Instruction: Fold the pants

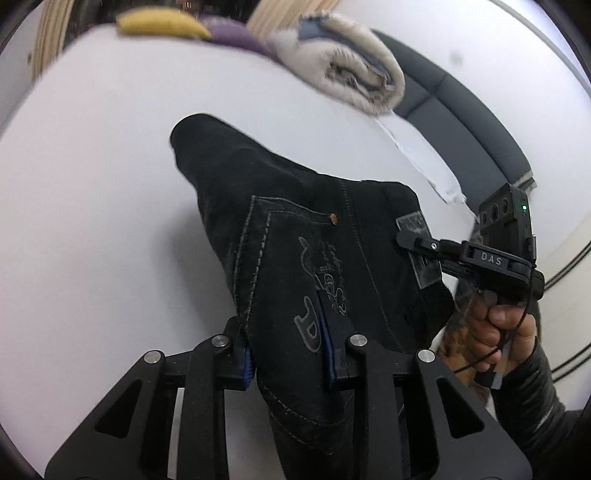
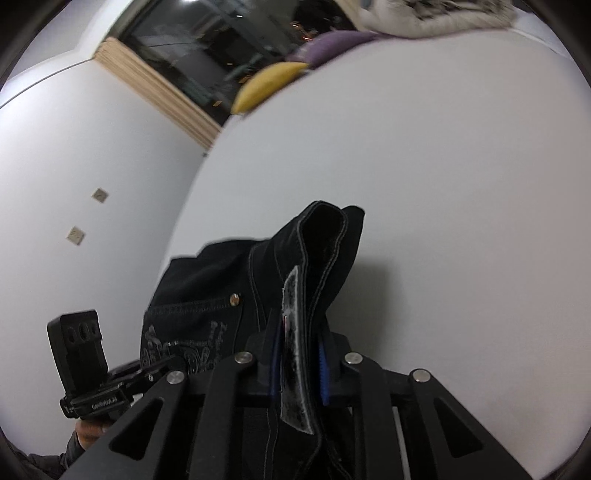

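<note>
Hanging over the table [image 1: 92, 184], the pants [image 1: 295, 229] are clamped at the waistband by both the left gripper [image 1: 288, 354] and right gripper [image 2: 299, 369].

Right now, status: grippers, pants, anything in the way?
Left gripper shut on pants at pocket. Right gripper shut on waistband. Pants lifted at that end. Rolled blanket at table's far edge, apart.

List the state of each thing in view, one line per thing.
Black jeans: bunched, lifted at the waist end, held by both claws.
Left claw: shut on the pocket area.
Right claw: shut on the waistband patch.
Beige blanket: rolled, lying at the table's far edge.
Yellow cushion: lying beside the purple cushion.
</note>
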`<state>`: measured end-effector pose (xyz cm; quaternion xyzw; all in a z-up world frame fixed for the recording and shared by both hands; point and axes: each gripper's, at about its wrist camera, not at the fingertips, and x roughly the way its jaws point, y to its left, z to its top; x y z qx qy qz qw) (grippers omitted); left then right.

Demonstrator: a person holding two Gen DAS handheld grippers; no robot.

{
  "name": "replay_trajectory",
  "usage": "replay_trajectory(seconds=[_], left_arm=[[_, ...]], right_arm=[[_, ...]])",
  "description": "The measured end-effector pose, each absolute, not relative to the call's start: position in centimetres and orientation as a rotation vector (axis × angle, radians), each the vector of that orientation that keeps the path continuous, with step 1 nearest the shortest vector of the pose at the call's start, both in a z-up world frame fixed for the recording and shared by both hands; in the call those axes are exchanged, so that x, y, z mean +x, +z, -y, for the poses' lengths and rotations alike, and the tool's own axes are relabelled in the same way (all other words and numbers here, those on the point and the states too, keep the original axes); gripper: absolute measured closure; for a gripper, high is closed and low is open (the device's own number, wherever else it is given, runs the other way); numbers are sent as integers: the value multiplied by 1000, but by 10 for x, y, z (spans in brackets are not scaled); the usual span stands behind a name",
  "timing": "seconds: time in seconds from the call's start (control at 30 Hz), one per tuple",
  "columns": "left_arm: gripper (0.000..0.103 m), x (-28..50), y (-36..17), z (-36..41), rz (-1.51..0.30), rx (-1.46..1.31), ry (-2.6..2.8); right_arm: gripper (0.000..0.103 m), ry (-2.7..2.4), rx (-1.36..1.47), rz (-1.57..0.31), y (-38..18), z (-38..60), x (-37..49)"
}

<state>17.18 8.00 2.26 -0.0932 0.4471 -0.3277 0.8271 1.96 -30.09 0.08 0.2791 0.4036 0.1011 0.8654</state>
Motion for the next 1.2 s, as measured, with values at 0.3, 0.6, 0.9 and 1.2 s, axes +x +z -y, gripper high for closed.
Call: replay_trajectory(seconds=[0.3,0.6,0.9,1.2], left_arm=[[78,288,36,-136,-921,-98,-539],[63,344,-36,-180,-985,-109,-456],[45,338,-41,-168,-936,-39,-392],[29,326,-41,-166,-910,-22,-335]], right_arm=[[85,320,585,-839,15,250,162],[82,297,651,-938,-46,247,237],[74,306,697,-872,-73,250,234],[67,298,675,-821,-72,250,226]])
